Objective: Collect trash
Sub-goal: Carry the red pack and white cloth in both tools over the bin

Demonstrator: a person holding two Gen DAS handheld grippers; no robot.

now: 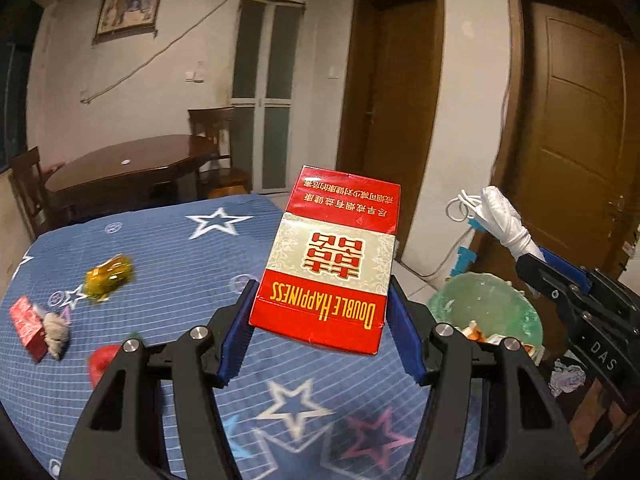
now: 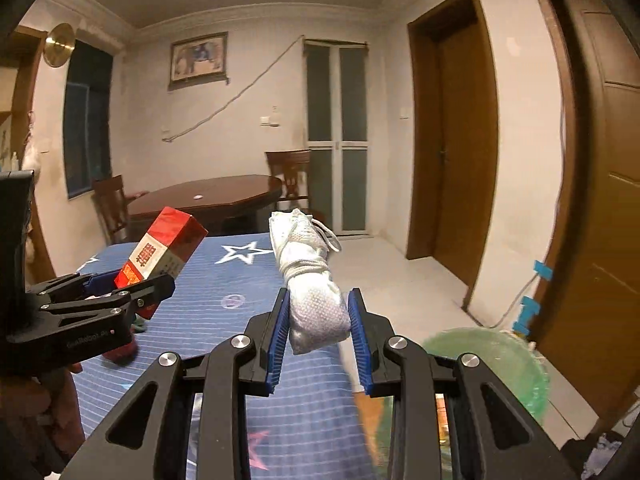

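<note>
Gripping a cigarette pack (image 1: 328,256) in left tool (image 1: 320,312), right tool (image 2: 318,320) clamping white bundle (image 2: 310,276)

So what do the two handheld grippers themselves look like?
Both match: the left gripper and right gripper have matte black plastic linkage arms joined by round silver pivot bolts, tipped with flat fingers faced in ribbed blue pads. Small pale lettering marks each black body. No cables or sleeves show.

A home: dining table (image 2: 208,196), chairs (image 2: 290,176), framed picture (image 2: 199,58).
</note>
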